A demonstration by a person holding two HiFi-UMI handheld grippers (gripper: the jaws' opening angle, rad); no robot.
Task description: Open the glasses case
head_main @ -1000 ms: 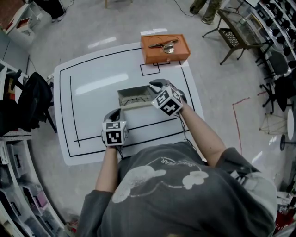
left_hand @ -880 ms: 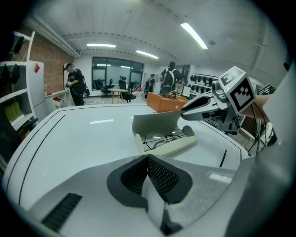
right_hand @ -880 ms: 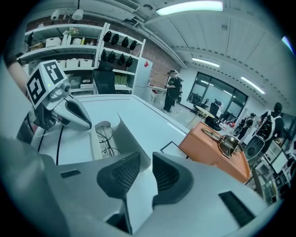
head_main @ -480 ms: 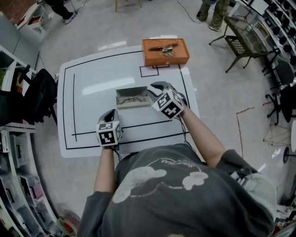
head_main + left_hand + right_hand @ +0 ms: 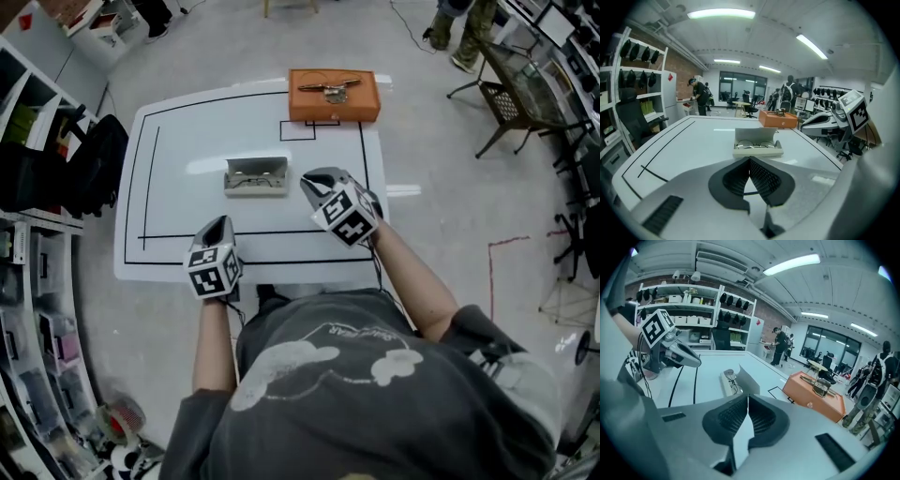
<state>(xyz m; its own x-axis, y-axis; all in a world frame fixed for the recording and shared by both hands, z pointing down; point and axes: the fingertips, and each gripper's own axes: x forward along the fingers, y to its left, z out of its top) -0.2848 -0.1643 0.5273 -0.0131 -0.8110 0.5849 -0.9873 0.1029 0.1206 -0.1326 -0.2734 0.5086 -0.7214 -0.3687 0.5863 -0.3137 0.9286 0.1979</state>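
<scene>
**Inspector A:** State of the left gripper [image 5: 749, 160]?

**Inspector B:** Jaws pressed together, nothing between them. The right gripper [image 5: 747, 398] has just been closing its jaws; they now meet tip to tip, also empty.

**Inspector A:** And the glasses case [image 5: 256, 175]?

**Inspector B:** Open, near the middle of the table [image 5: 169, 187]. Only the head view shows both grippers well apart from it, toward the near edge. Only the left gripper view clearly shows the spectacles [image 5: 754, 145] inside, lid upright. An orange box [image 5: 334, 96] sits at the far edge.

Counted on inspection: one glasses case [image 5: 256, 175], one pair of glasses [image 5: 757, 144], one orange box [image 5: 333, 96]. Tables: one white table [image 5: 178, 211].
</scene>
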